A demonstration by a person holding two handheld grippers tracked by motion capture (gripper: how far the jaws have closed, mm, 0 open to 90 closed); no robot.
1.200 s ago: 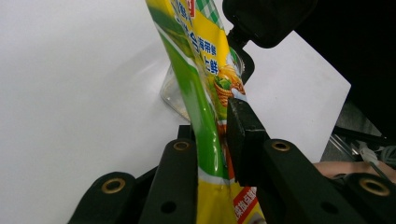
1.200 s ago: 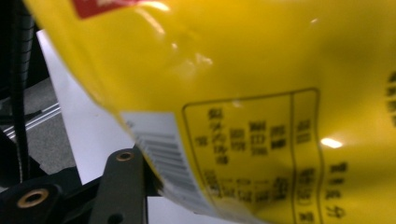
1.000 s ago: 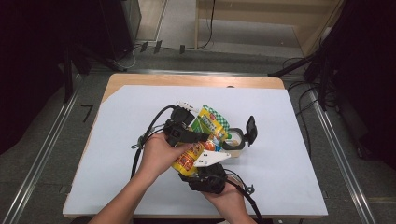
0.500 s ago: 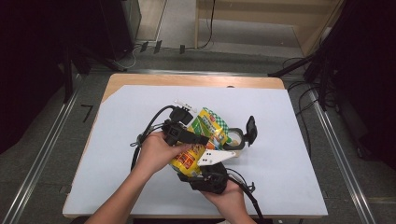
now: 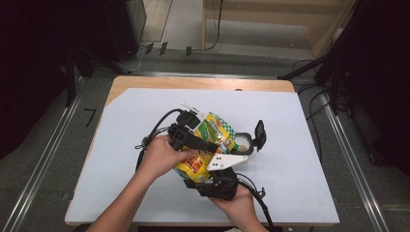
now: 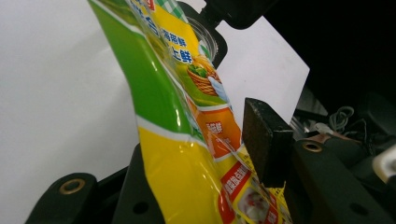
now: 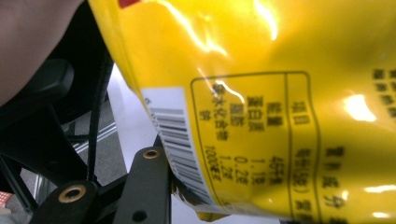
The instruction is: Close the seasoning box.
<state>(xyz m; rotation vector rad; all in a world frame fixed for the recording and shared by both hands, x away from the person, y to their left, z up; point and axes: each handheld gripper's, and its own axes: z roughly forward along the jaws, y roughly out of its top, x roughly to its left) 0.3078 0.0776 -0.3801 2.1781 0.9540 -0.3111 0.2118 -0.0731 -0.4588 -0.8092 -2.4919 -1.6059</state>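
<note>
So we've got our left gripper [image 5: 209, 145] just left of the black holder [image 5: 251, 140], which we'll use as the reference point here. Its jaws sit on either side of the yellow-and-green snack bag [image 5: 205, 147], and in the left gripper view the bag [image 6: 187, 140] runs right between them, with the right-hand pad pressed against the foil, so we'd call that clamped on the bag. Our left hand [image 5: 162, 154] wraps the gripper body, further left of the holder.

The bag itself is lifted off the white mat [image 5: 121, 135], tilted, its upper end reaching toward the holder and touching or nearly touching its ring.

Just below the holder is our right gripper [image 5: 212, 181], under the bag's lower end, white plate pointing at the holder. In the right gripper view the bag's barcode corner [image 7: 182, 140] lies against the left jaw; the other jaw is hidden behind the foil, so we can't tell if it's pinching.
</note>
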